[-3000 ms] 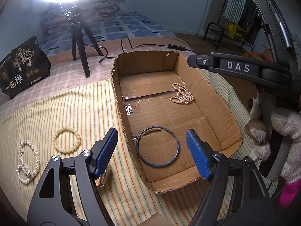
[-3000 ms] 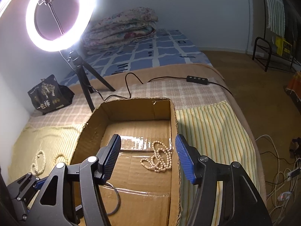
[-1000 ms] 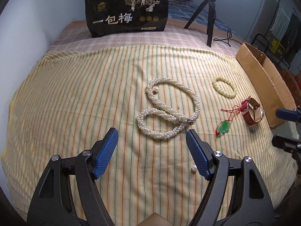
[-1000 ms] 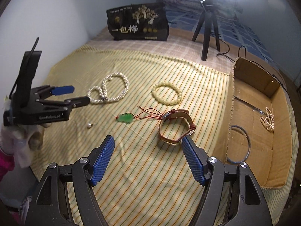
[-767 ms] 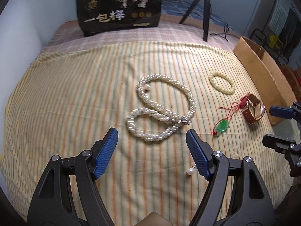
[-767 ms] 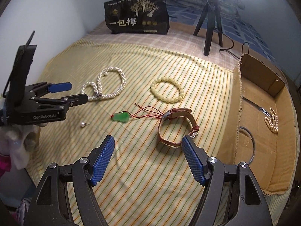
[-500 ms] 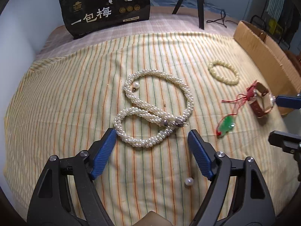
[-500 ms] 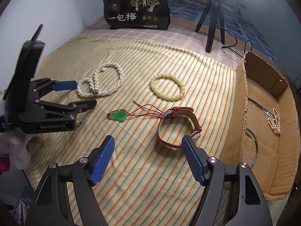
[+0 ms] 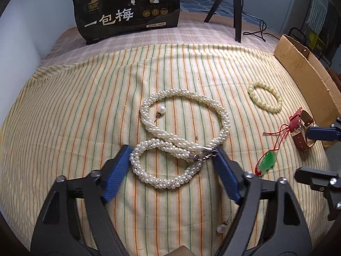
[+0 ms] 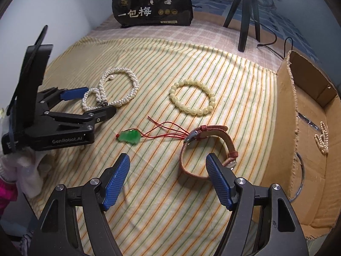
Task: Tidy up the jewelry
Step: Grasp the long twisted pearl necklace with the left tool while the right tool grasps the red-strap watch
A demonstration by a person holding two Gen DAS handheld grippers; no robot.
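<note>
A twisted white pearl necklace [image 9: 223, 123] lies on the striped cloth [image 9: 74, 106]. My left gripper [image 9: 172, 151] is low over it. Its jaws are closing, with the necklace's lower loop and clasp between the blue pads; the pads do not press it. In the right wrist view the left gripper [image 10: 100, 101] sits beside the necklace [image 10: 122, 70]. My right gripper [image 10: 168, 160] stands open just above the cloth, its right finger next to the brown-strapped watch [image 10: 213, 129]. A green pendant [image 10: 130, 137] on red cord and a pale bead bracelet [image 10: 191, 112] lie nearby.
A cardboard box [image 10: 285, 115] at the right holds a small pearl string [image 10: 322, 137] and a dark bangle [image 10: 301, 177]. Two loose pearl earrings [image 9: 162, 109] [image 9: 220, 228] lie on the cloth. A black bag [image 9: 127, 10] and tripod [image 9: 236, 10] stand behind. A gloved hand [image 10: 25, 166] holds the left gripper.
Both grippers left the box and came down over the cloth. The left one sank onto the necklace's lower loop and narrowed slightly; the right one neared the watch.
</note>
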